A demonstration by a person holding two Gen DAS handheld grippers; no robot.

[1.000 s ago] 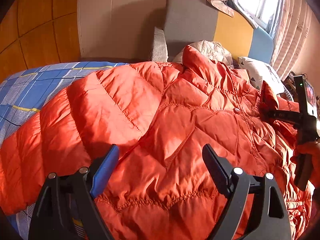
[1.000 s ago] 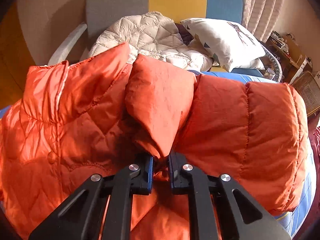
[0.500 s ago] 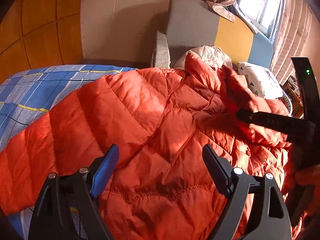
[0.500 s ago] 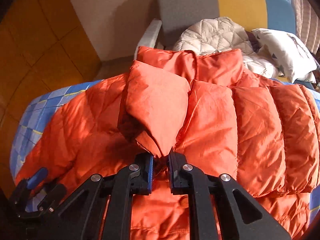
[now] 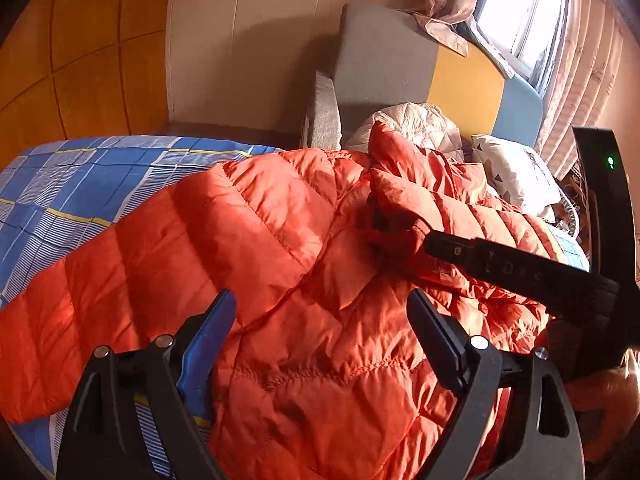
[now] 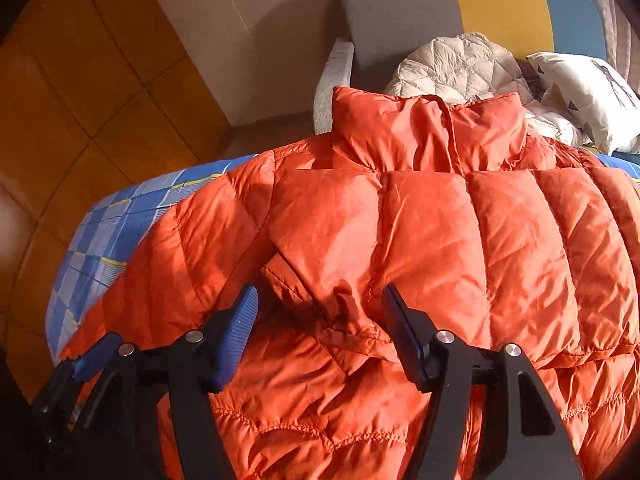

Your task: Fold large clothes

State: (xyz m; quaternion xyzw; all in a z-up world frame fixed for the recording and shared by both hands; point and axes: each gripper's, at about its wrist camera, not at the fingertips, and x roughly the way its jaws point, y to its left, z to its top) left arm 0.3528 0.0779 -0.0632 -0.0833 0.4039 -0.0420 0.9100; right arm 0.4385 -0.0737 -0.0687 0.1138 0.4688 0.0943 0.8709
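Note:
An orange down jacket (image 5: 280,240) lies spread over the bed, collar (image 6: 432,132) at the far end. One sleeve (image 6: 460,248) is folded across its front. The sleeve's cuff (image 6: 344,320) rests on the jacket between the jaws of my right gripper (image 6: 320,296), which are opening, and the pads no longer press on it. In the left wrist view the right gripper (image 5: 432,242) reaches in from the right, its tip at the cuff. My left gripper (image 5: 320,304) hovers open over the jacket's near part with nothing between its fingers. It also shows at the lower left of the right wrist view (image 6: 92,356).
The bed has a blue plaid sheet (image 5: 80,184). A cream quilted garment (image 6: 456,64) and a patterned pillow (image 6: 592,92) lie against the grey, yellow and blue headboard (image 5: 384,64). Wooden floor (image 6: 80,100) runs along the bed's left edge. Curtains (image 5: 576,80) hang at the right.
My right gripper carried the sleeve cuff leftward across the jacket, then opened and let it go. The sleeve now lies flat over the front. The left gripper stayed nearly still.

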